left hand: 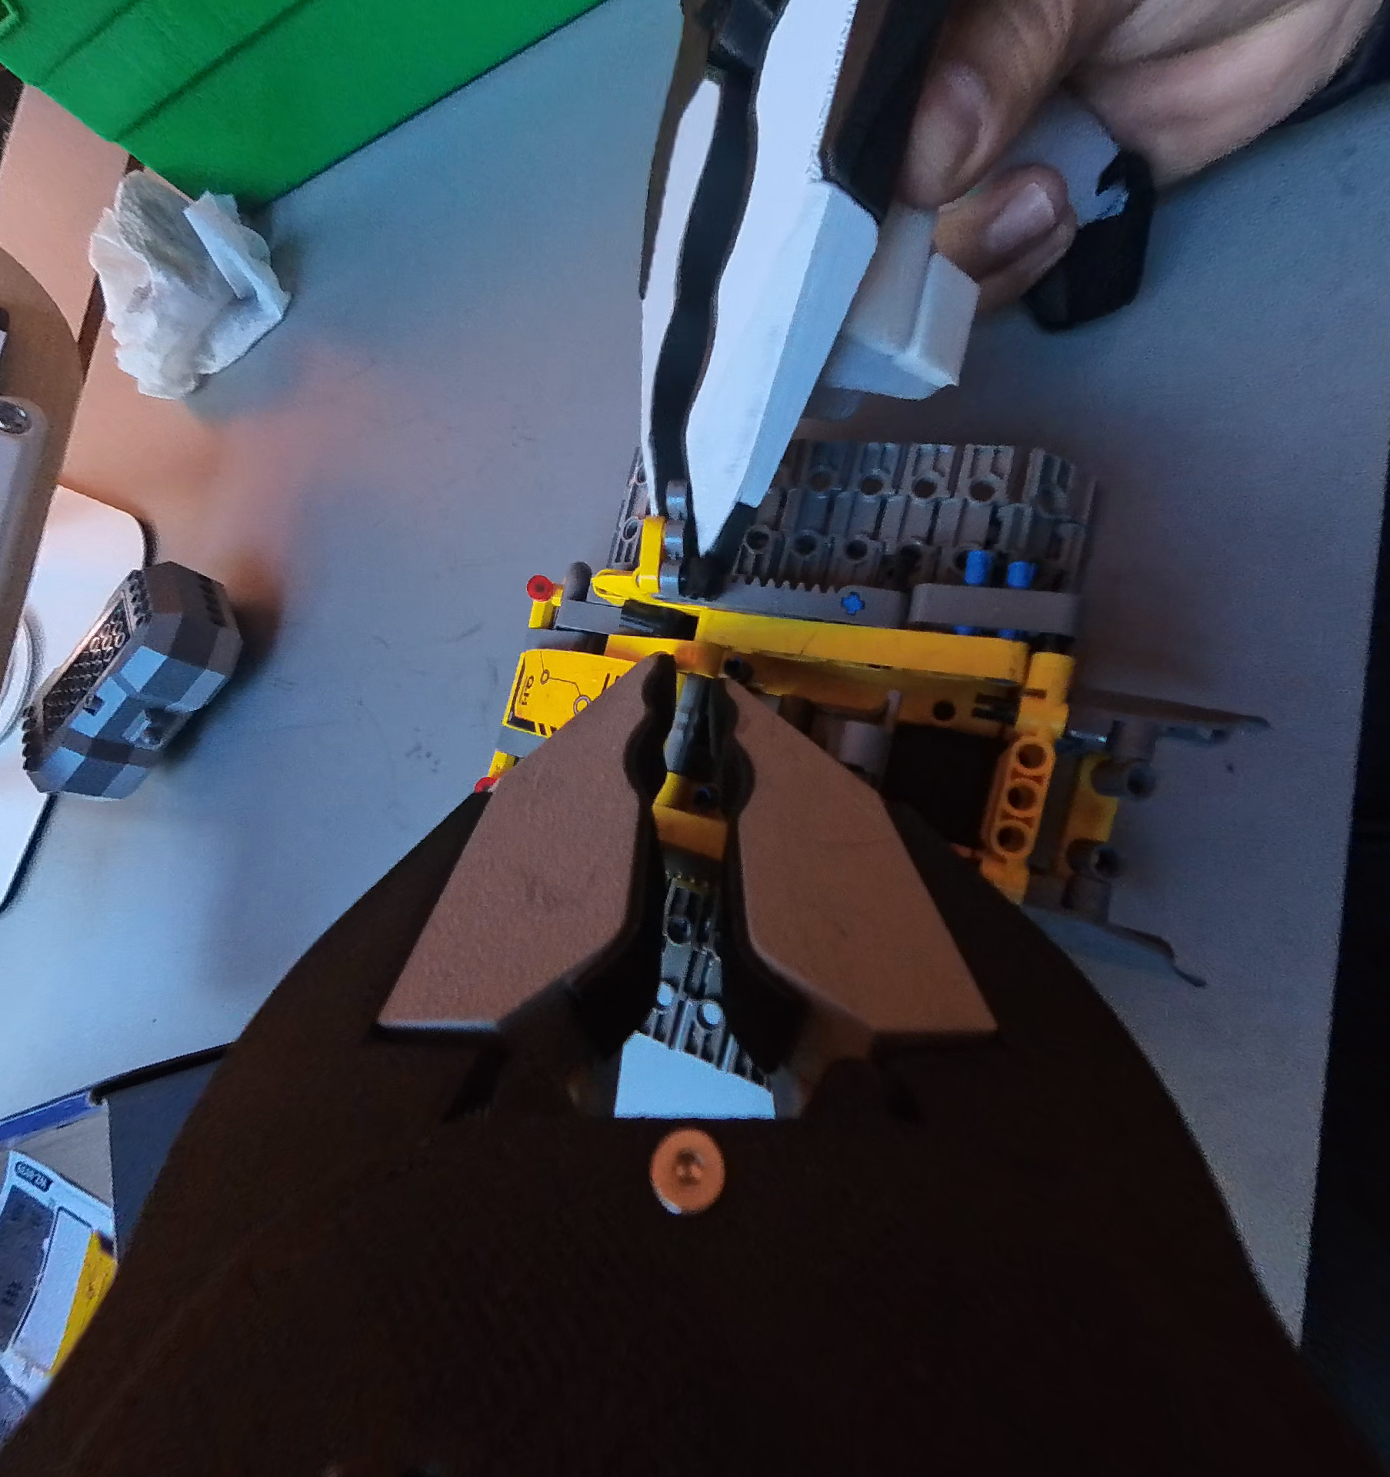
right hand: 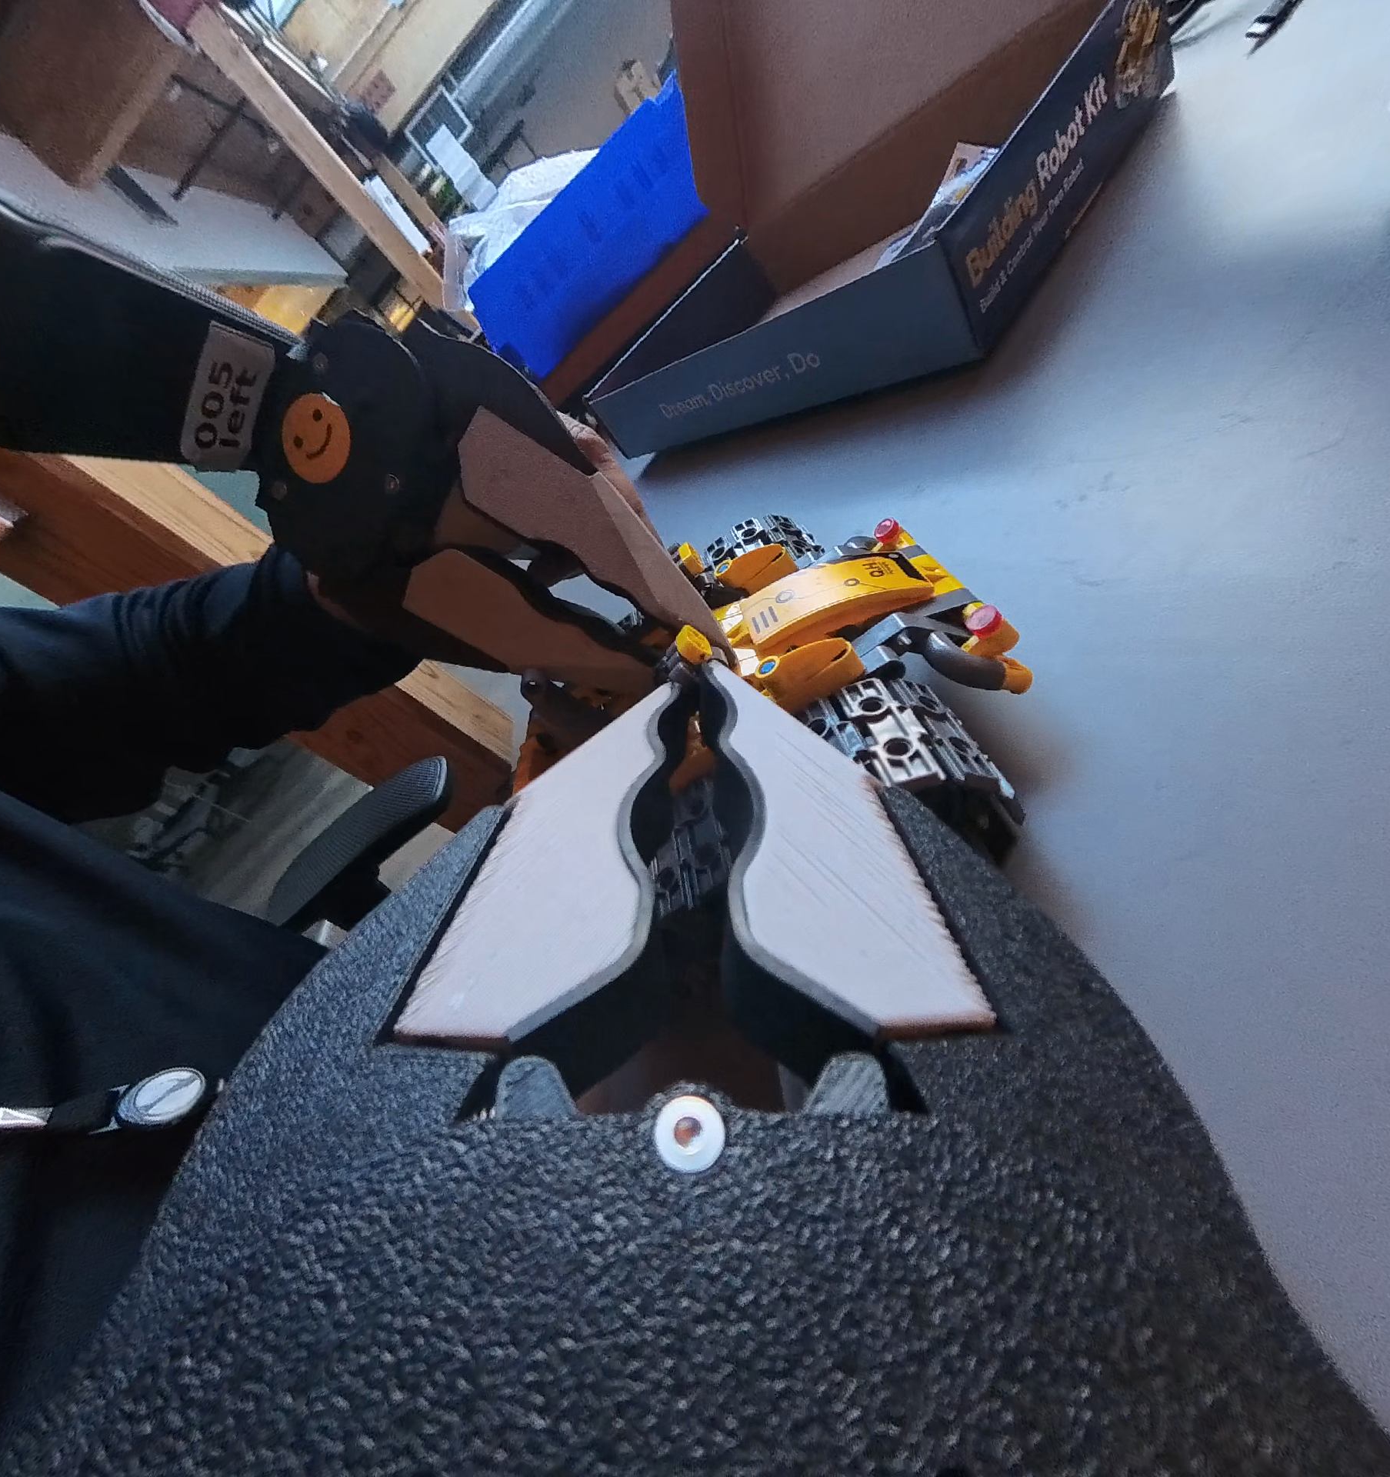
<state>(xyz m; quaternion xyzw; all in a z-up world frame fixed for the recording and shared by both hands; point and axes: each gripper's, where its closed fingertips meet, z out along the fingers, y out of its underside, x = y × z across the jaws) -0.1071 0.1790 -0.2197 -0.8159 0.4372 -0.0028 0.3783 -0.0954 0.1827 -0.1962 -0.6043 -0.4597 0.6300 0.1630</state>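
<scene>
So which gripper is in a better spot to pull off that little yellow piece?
Probably the right gripper. Its tips are pinched right at the little yellow piece on the toy vehicle. The left gripper is closed lower down on the vehicle's middle, so it looks better placed to steady it.

Behind the yellow brick-built vehicle (right hand: 835,607), a dark blue box (right hand: 795,360) carries yellow and pale lettering on its sides. The vehicle's top panel bears small dark marks. Left of it, the left gripper (right hand: 707,649) wears a grey tag (right hand: 224,408) with dark characters, beside an orange smiley sticker (right hand: 316,439).
</scene>
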